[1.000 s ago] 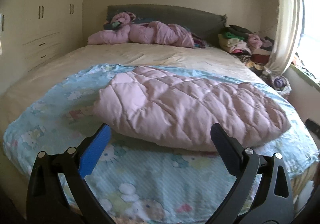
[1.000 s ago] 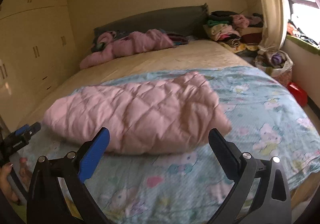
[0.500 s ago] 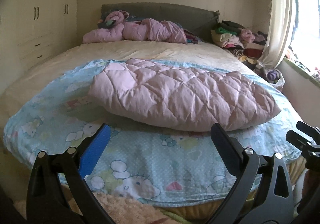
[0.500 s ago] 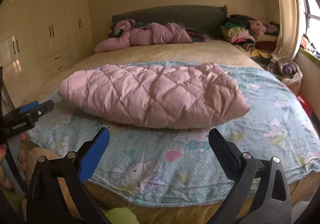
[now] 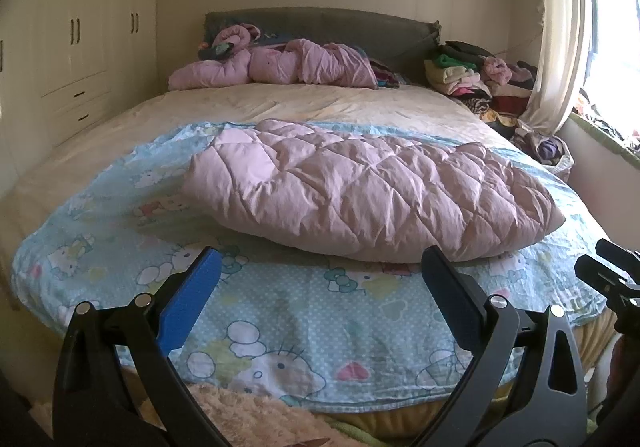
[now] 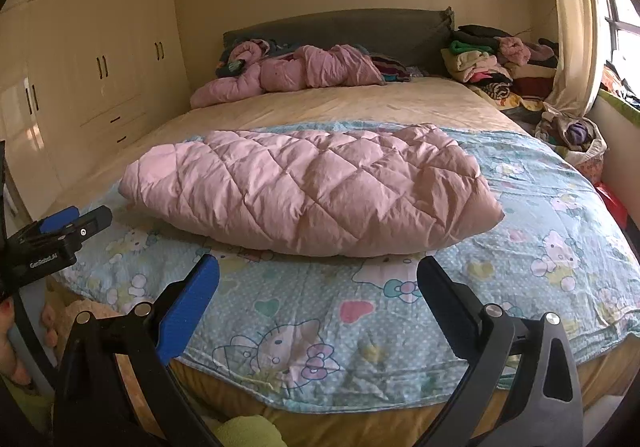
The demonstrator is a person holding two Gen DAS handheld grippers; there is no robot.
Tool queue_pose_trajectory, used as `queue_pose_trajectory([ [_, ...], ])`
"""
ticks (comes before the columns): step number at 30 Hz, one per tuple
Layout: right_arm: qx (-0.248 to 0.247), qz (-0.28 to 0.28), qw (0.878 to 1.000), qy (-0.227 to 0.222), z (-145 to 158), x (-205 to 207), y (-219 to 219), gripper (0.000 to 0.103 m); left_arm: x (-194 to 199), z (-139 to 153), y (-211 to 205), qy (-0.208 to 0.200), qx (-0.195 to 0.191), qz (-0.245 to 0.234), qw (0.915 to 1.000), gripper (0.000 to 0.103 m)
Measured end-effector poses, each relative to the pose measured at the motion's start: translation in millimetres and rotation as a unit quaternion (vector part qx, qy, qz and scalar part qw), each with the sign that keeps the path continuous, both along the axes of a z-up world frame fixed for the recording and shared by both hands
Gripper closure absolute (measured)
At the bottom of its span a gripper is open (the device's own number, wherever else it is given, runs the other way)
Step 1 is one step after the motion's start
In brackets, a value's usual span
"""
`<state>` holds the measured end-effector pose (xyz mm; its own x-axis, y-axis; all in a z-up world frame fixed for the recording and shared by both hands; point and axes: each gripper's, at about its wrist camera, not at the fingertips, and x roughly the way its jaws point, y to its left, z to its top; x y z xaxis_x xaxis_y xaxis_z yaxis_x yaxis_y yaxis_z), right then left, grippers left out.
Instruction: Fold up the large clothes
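Observation:
A pink quilted garment (image 5: 368,195) lies folded into a long puffy bundle on a light blue cartoon-print sheet (image 5: 280,307) on the bed; it also shows in the right wrist view (image 6: 312,191). My left gripper (image 5: 320,275) is open and empty, back from the bed's foot edge, short of the bundle. My right gripper (image 6: 318,283) is open and empty, also at the foot edge. Each gripper shows at the edge of the other's view: the right one (image 5: 612,271), the left one (image 6: 60,231).
A crumpled pink jacket (image 5: 280,63) lies by the grey headboard (image 5: 340,27). A pile of clothes (image 5: 476,79) sits at the far right near a curtain (image 5: 556,27). Cream wardrobes (image 6: 92,59) line the left wall. A bag (image 6: 576,135) stands beside the bed.
Both grippers have pulled back from the bundle toward the foot of the bed; the bed's front edge now shows. The pink bundle lies still. Both stay open.

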<state>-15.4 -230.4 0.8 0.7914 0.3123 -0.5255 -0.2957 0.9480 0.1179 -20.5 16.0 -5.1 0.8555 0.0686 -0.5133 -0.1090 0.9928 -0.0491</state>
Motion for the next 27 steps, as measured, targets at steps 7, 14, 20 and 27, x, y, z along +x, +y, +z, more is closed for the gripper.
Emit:
queue_pose_trajectory([
  [7, 0.001, 0.001, 1.0, 0.001, 0.5, 0.0, 0.2, 0.004, -0.4, 1.8, 1.5, 0.001, 0.003, 0.003, 1.0, 0.009],
  [14, 0.001, 0.0, 1.0, 0.002, 0.5, 0.4, 1.8, 0.004, -0.8, 2.8, 3.0, 0.002, 0.004, 0.006, 1.0, 0.009],
  [20, 0.001, 0.001, 1.0, 0.001, 1.1, 0.6, 2.0, 0.004, -0.5, 2.7, 4.0, 0.002, 0.003, 0.006, 1.0, 0.009],
  [27, 0.001, 0.002, 1.0, 0.003, 1.0, 1.1, 3.7, 0.004, -0.8, 3.7, 4.9, 0.003, 0.003, 0.01, 0.9999, 0.009],
])
